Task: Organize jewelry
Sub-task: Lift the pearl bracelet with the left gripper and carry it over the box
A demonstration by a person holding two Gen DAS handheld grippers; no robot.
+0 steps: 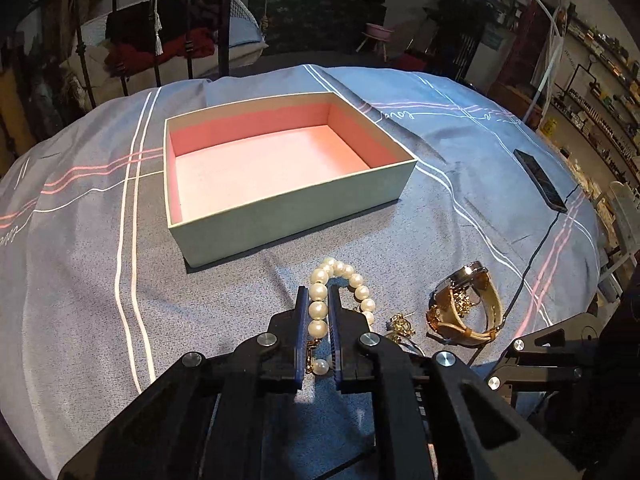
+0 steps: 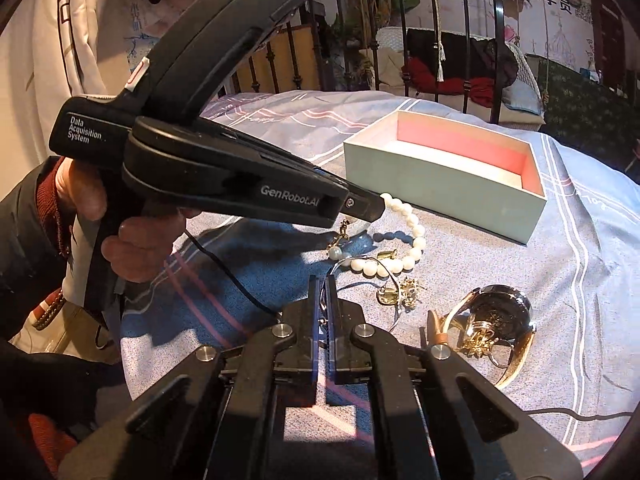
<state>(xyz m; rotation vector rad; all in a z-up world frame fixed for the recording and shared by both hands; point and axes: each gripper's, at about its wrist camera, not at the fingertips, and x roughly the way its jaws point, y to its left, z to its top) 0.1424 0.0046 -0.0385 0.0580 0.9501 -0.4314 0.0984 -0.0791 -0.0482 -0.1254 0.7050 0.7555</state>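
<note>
My left gripper (image 1: pixel 319 290) is shut on a white pearl bracelet (image 1: pixel 362 292), with several pearls lined up between its fingers. From the right wrist view its tip (image 2: pixel 378 204) holds one end of the strand (image 2: pixel 416 236) while the rest trails on the cloth. Beyond it stands an open pale green box (image 1: pixel 304 208) with a pink lining and nothing inside. My right gripper (image 2: pixel 322 278) is shut just in front of a thin silver hoop (image 2: pixel 394 280); I cannot tell if it pinches the hoop. Gold earrings (image 2: pixel 400 296) and a gold watch (image 2: pixel 500 312) lie to its right.
Everything rests on a grey-blue striped bedspread (image 1: pixel 100 280). A dark phone (image 1: pixel 540 180) lies at the far right with a black cable (image 1: pixel 532 260) running from it. A metal bed rail (image 2: pixel 440 40) stands behind the box. A person's hand (image 2: pixel 136 248) holds the left gripper.
</note>
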